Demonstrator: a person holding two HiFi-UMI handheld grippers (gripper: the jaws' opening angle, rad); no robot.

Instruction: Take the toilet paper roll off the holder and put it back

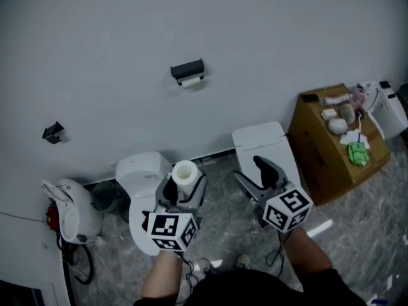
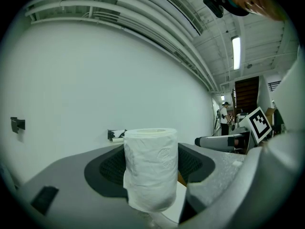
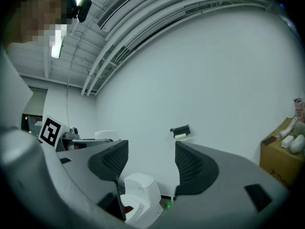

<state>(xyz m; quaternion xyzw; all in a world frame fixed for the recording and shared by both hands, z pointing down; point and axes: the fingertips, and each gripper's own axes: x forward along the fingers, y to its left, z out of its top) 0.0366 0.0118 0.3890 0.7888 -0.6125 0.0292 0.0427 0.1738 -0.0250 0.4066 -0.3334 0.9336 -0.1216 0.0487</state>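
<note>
Clamps toilet paper roll (image 2: 150,168) upright in left gripper (image 1: 183,187), well below wall holder (image 1: 187,71), off it. Holds right gripper (image 1: 248,169) jaws apart, empty, below-right of that holder.

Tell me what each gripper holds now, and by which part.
The left gripper is shut on the roll, which stands upright and is clamped across its curved sides. The right gripper is open and holds nothing.
</note>
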